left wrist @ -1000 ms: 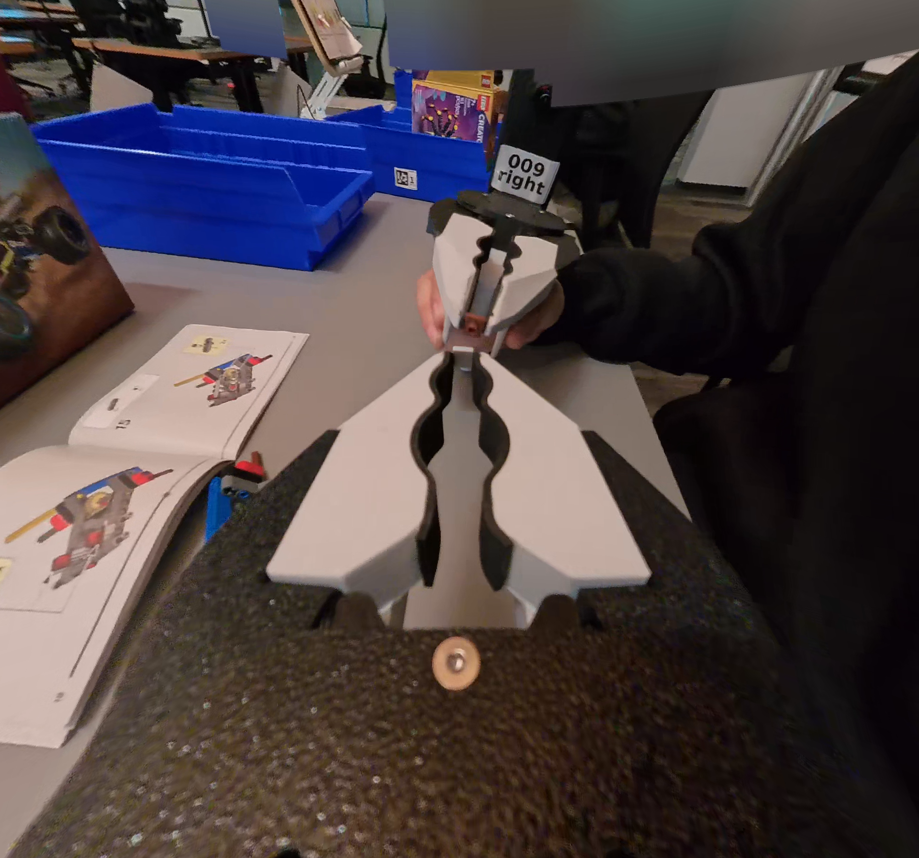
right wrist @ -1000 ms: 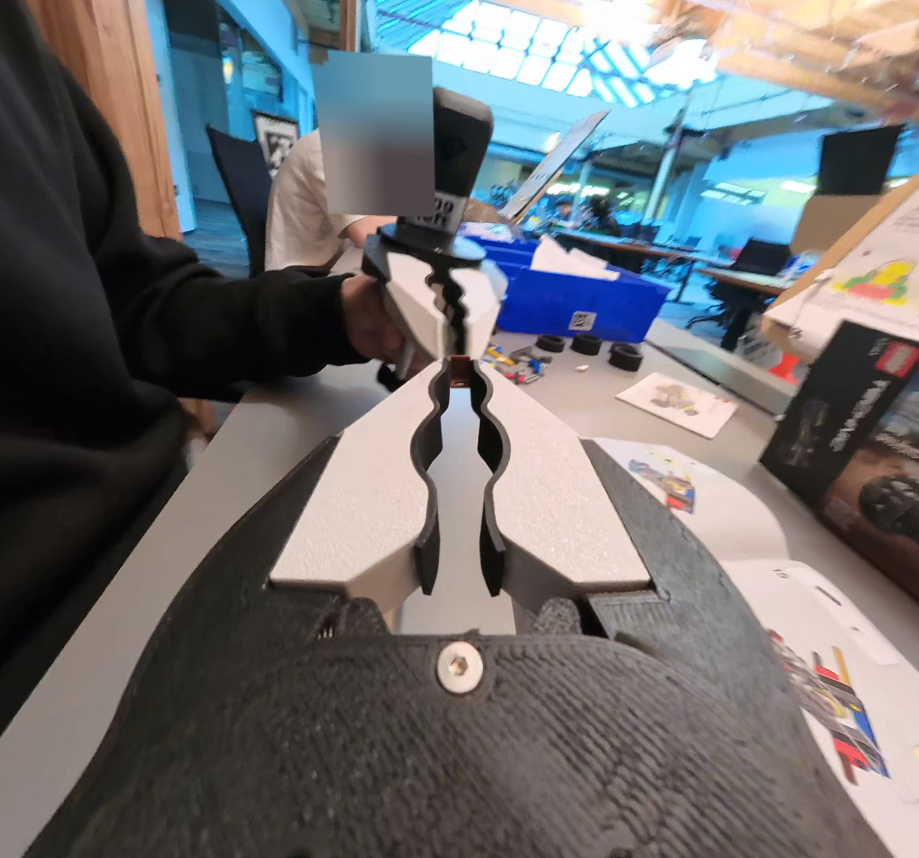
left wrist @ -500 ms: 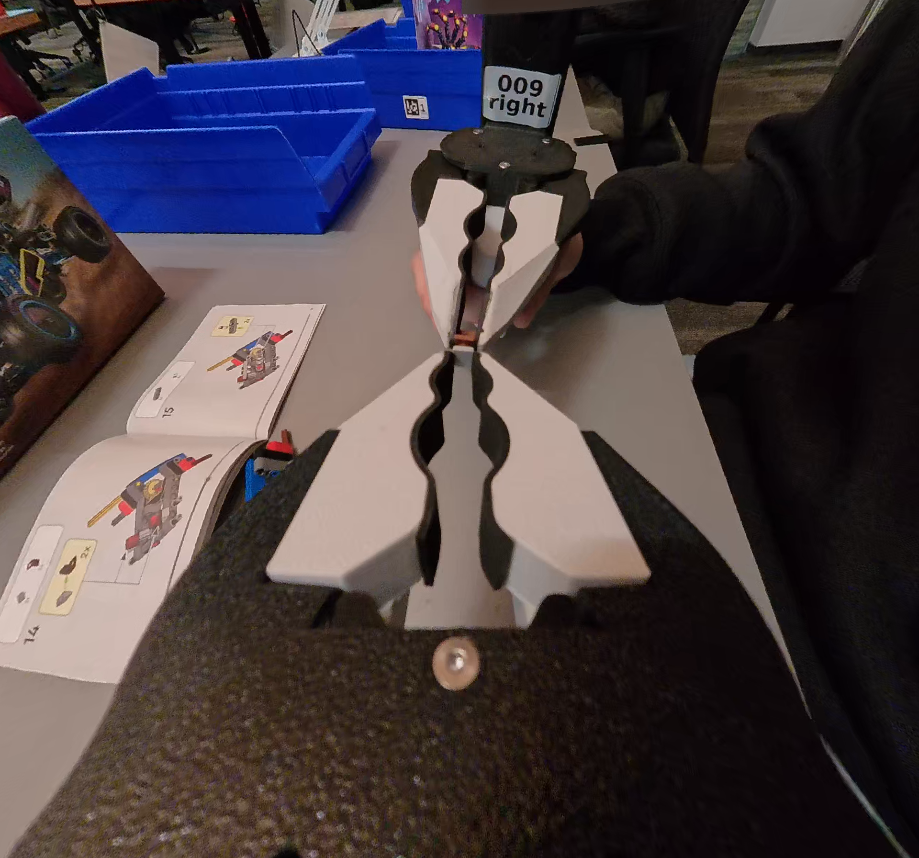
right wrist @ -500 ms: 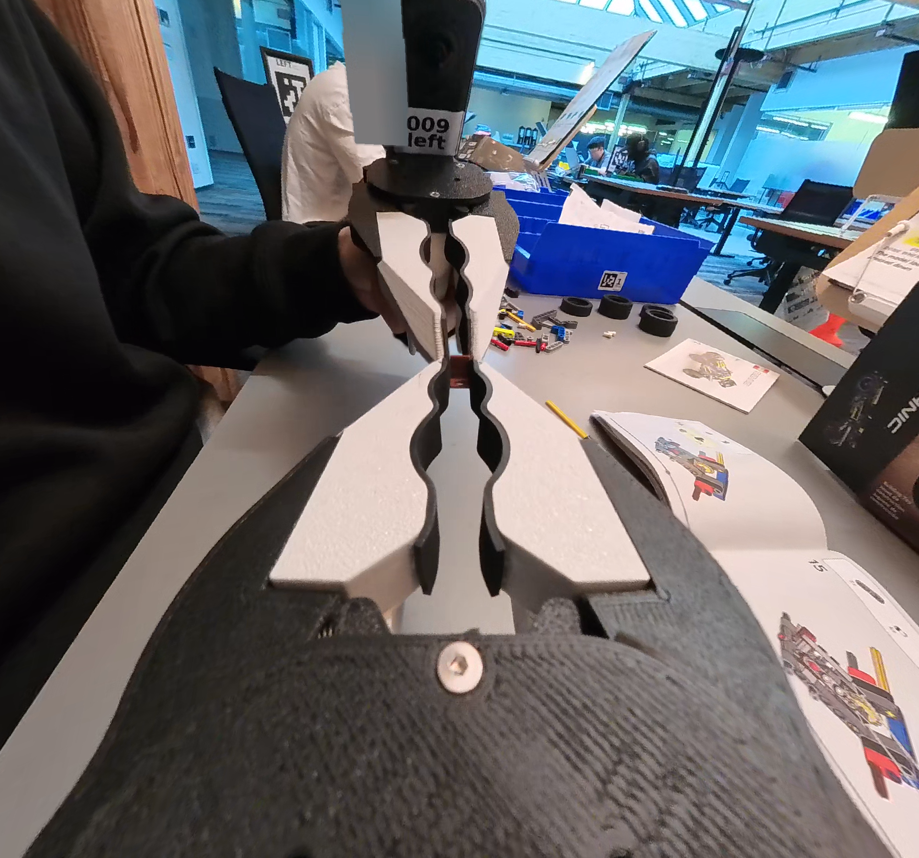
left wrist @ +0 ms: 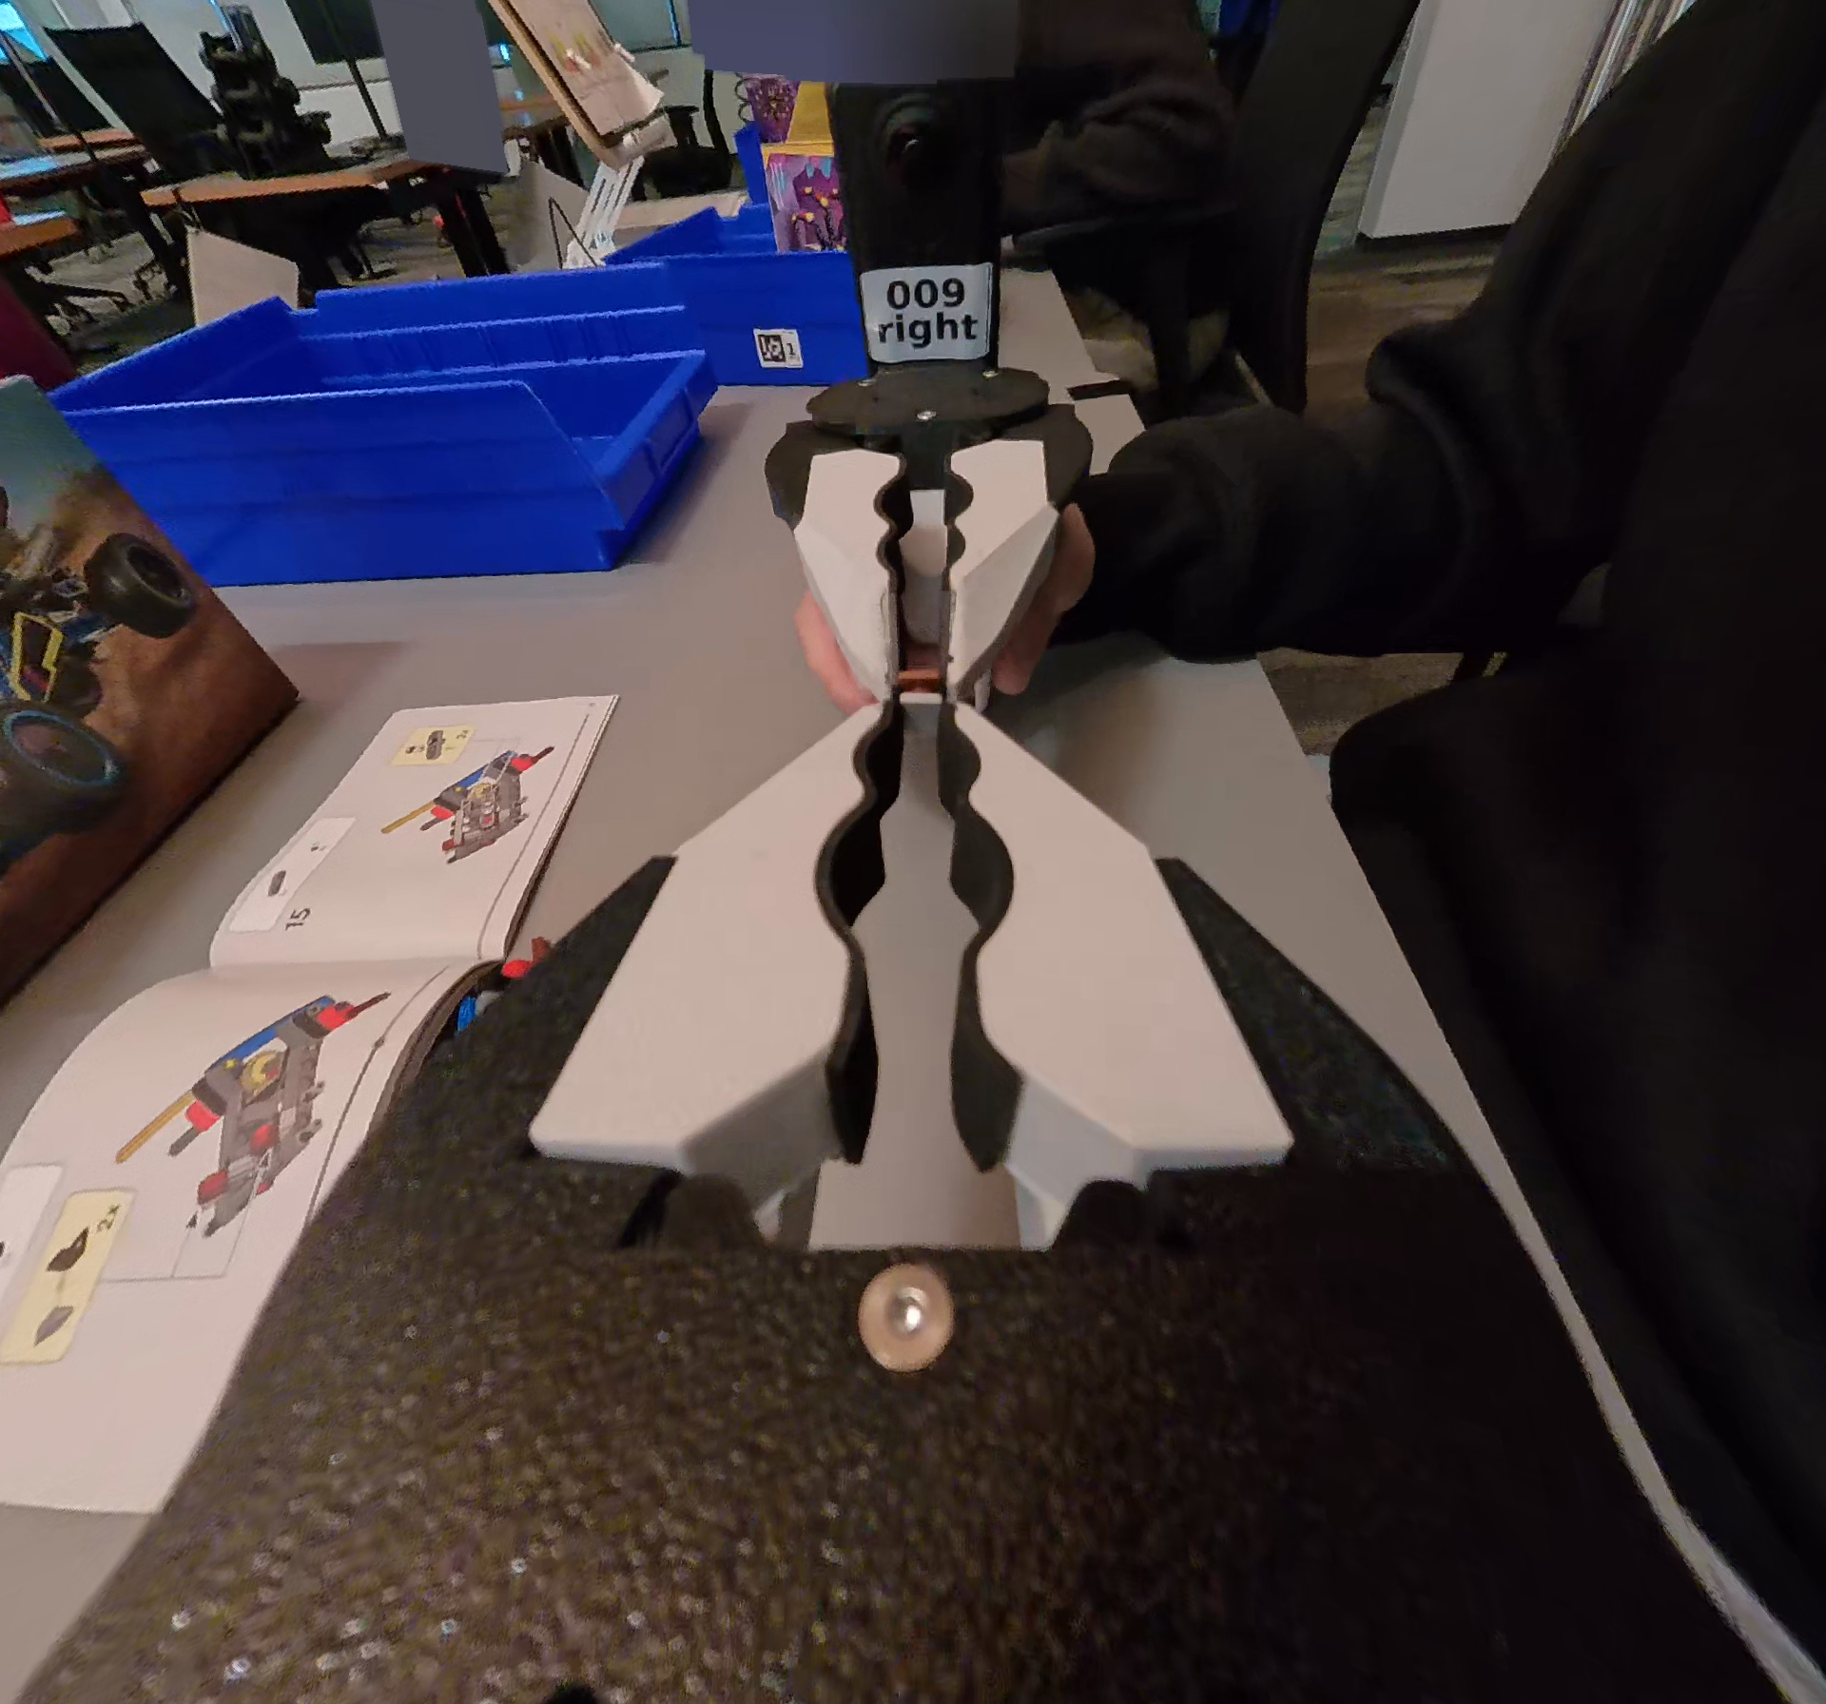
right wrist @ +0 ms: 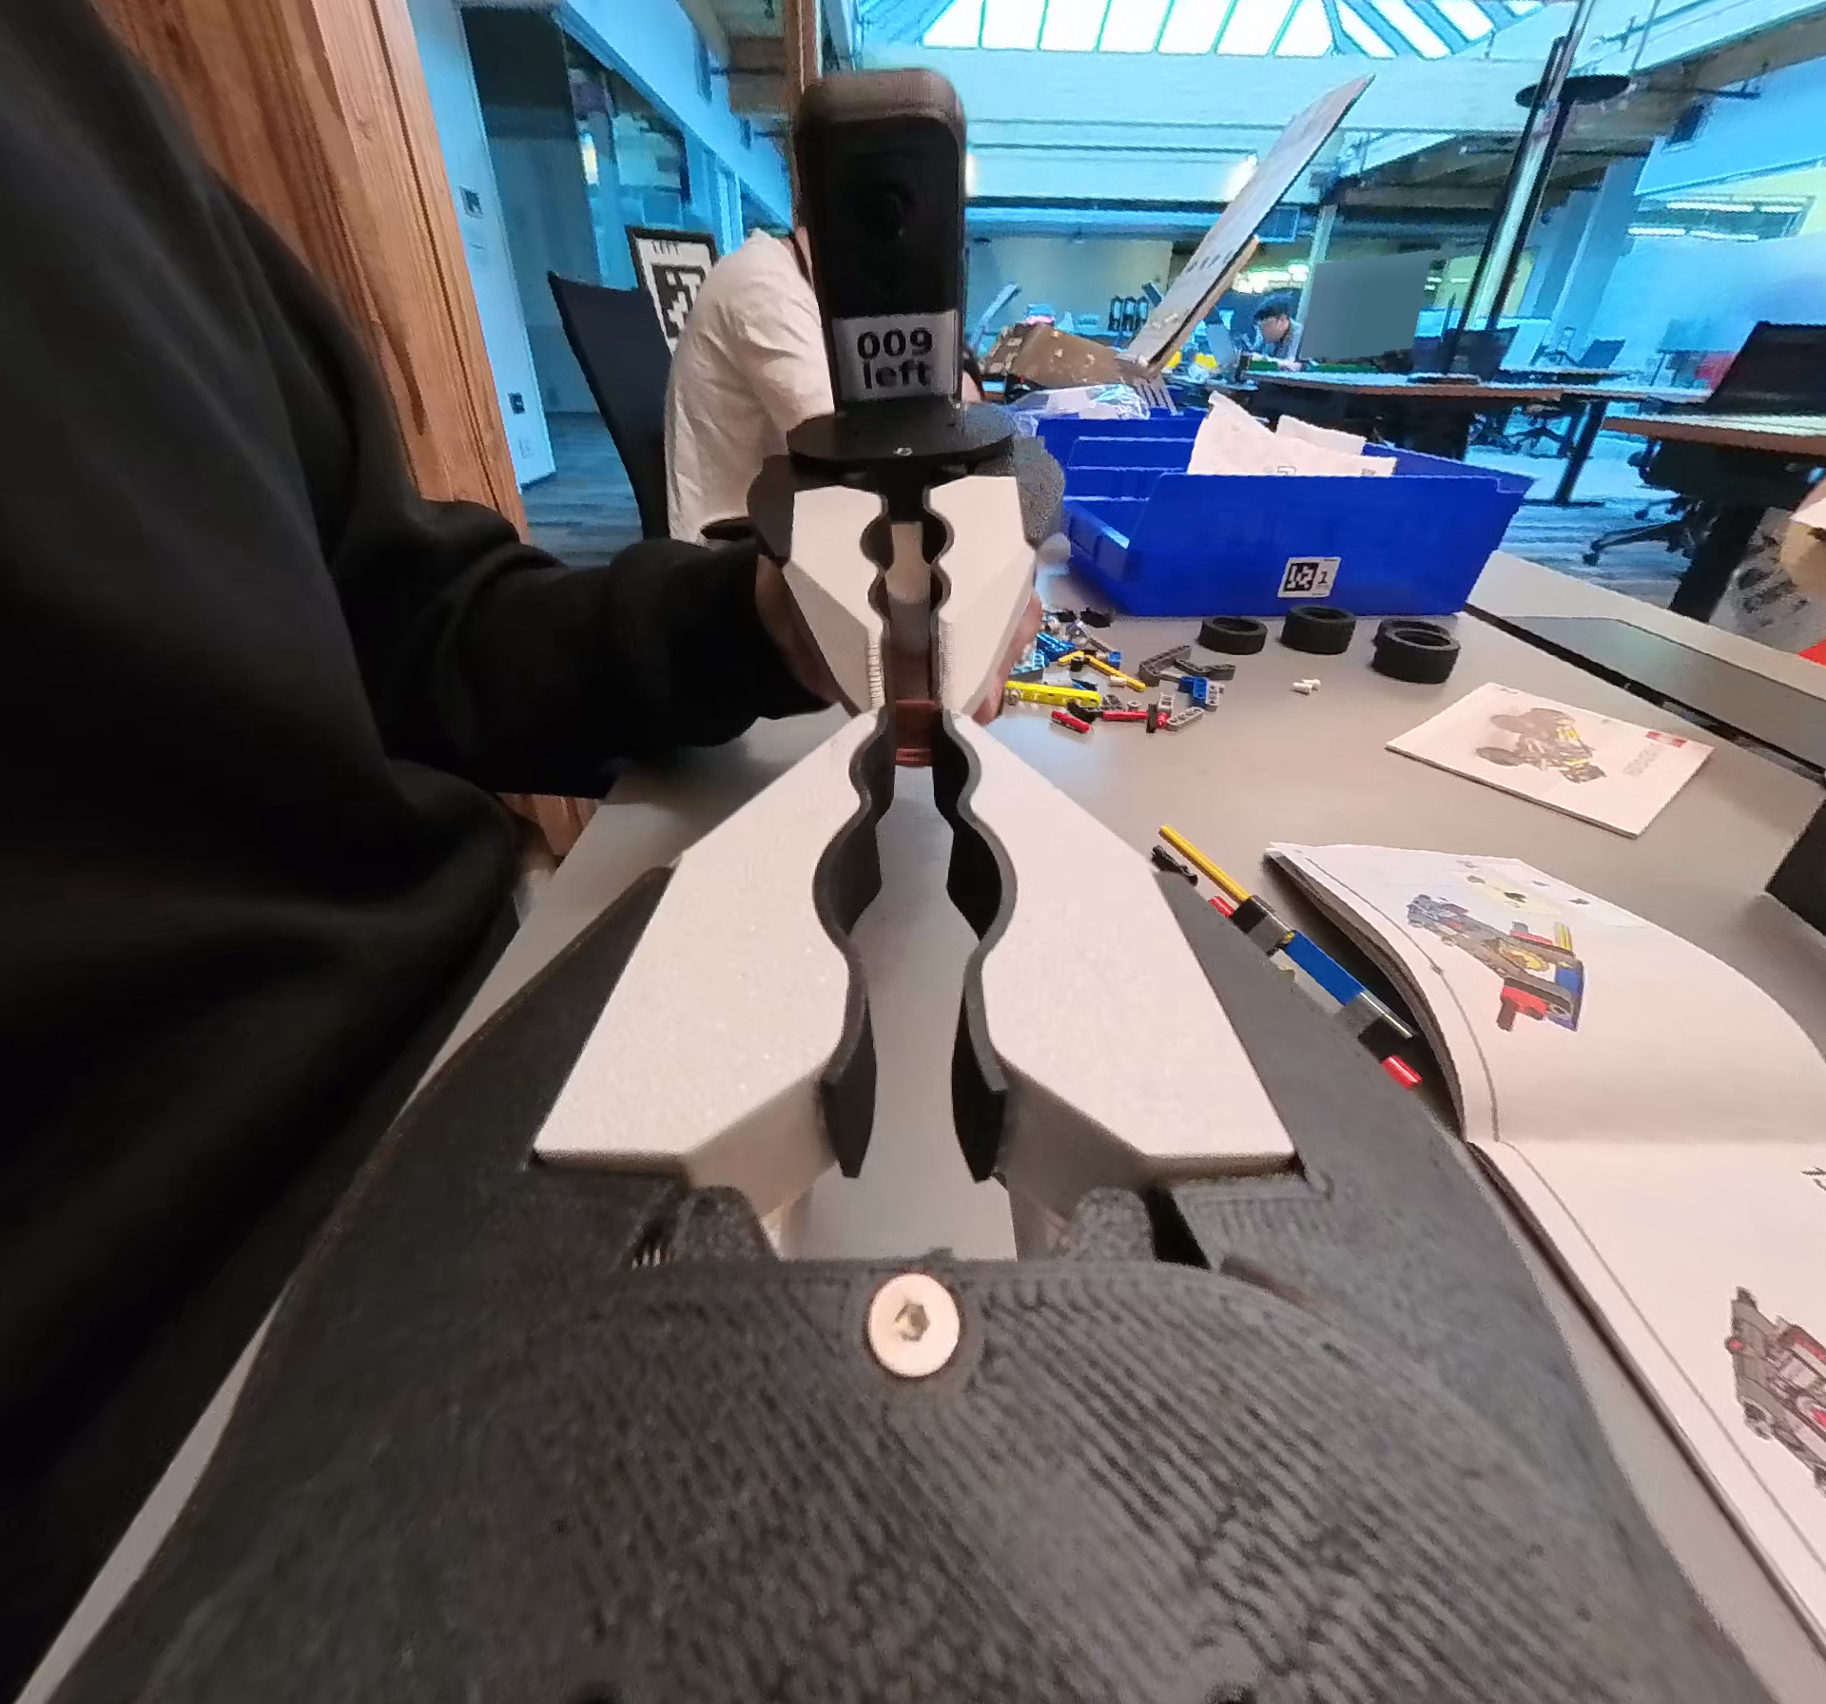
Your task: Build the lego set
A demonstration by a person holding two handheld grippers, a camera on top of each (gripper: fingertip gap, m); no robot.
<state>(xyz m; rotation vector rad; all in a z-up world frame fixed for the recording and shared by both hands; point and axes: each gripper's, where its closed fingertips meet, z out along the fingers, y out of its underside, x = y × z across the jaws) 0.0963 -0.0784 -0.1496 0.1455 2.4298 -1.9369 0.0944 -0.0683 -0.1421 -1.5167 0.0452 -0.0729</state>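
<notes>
My two grippers meet tip to tip above the grey table (left wrist: 692, 629). In the left wrist view my left gripper (left wrist: 921, 720) is shut, with a small pale grey piece (left wrist: 924, 718) showing between its tips. My right gripper (left wrist: 924, 677) faces it, held in a hand, and is shut on a small dark red lego piece (left wrist: 919, 672). In the right wrist view my right gripper (right wrist: 914, 730) pinches the dark red piece (right wrist: 914, 726), and my left gripper (right wrist: 907, 683) touches it from the far side. The join between the two pieces is hidden by the fingertips.
An open instruction booklet (left wrist: 296, 1014) (right wrist: 1541, 995) lies beside me, with a partly built blue, yellow and red model (right wrist: 1314, 975) at its edge. Loose lego pieces (right wrist: 1107, 679), three black tyres (right wrist: 1314, 631), blue bins (left wrist: 395, 441) (right wrist: 1285, 520) and the set's box (left wrist: 89, 698) stand farther off. Both grippers' tips are close together, under 4 cm apart.
Both grippers have stayed tip to tip on the small pieces. They have tilted together, so each view now shows the other gripper more upright and more of the room behind.
</notes>
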